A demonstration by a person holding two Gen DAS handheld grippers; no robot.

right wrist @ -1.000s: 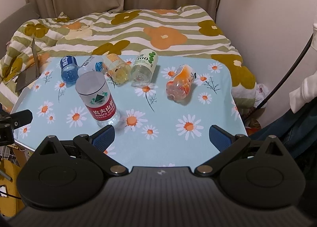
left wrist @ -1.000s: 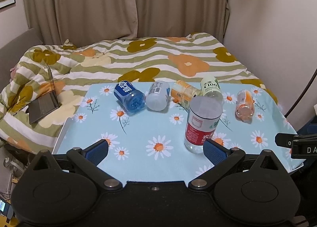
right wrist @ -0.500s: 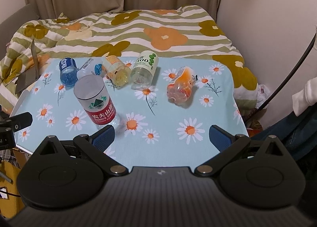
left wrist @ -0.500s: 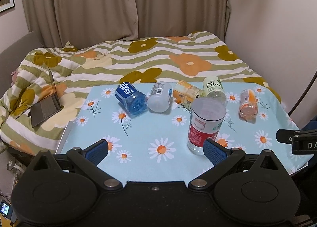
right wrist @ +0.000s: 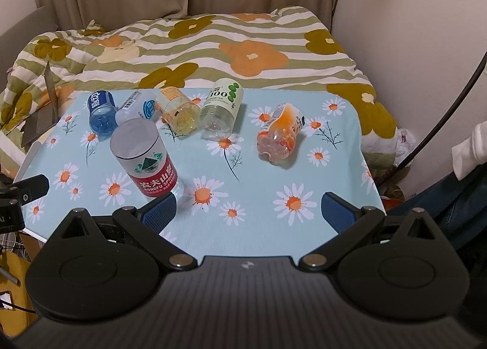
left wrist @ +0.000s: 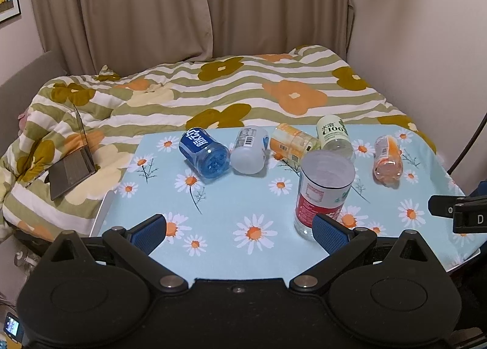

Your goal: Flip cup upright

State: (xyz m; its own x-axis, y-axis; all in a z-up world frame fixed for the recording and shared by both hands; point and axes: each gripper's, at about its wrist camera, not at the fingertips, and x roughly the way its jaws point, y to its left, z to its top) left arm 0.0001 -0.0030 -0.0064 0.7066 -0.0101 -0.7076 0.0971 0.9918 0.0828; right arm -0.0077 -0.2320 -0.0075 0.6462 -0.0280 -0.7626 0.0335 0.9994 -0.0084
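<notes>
A red-labelled clear cup (left wrist: 322, 190) (right wrist: 146, 160), cut from a bottle, stands upright near the front of the daisy tablecloth. Several more bottle cups lie on their sides behind it: blue (left wrist: 205, 152) (right wrist: 102, 113), white (left wrist: 249, 151) (right wrist: 137, 107), yellow (left wrist: 292, 143) (right wrist: 179, 113), green-labelled (left wrist: 334, 135) (right wrist: 222, 108) and orange (left wrist: 386, 157) (right wrist: 280, 132). My left gripper (left wrist: 239, 228) is open and empty at the table's near edge, its right fingertip just in front of the red cup. My right gripper (right wrist: 248, 212) is open and empty, its left fingertip by the red cup's base.
The small table (left wrist: 243, 257) stands against a bed with a flowered striped quilt (left wrist: 243, 90). A laptop (left wrist: 73, 163) lies on the bed at left. A wall is on the right and curtains hang behind.
Both grippers have drawn back and risen slightly from the table. The red cup stands where it was; nothing else moved.
</notes>
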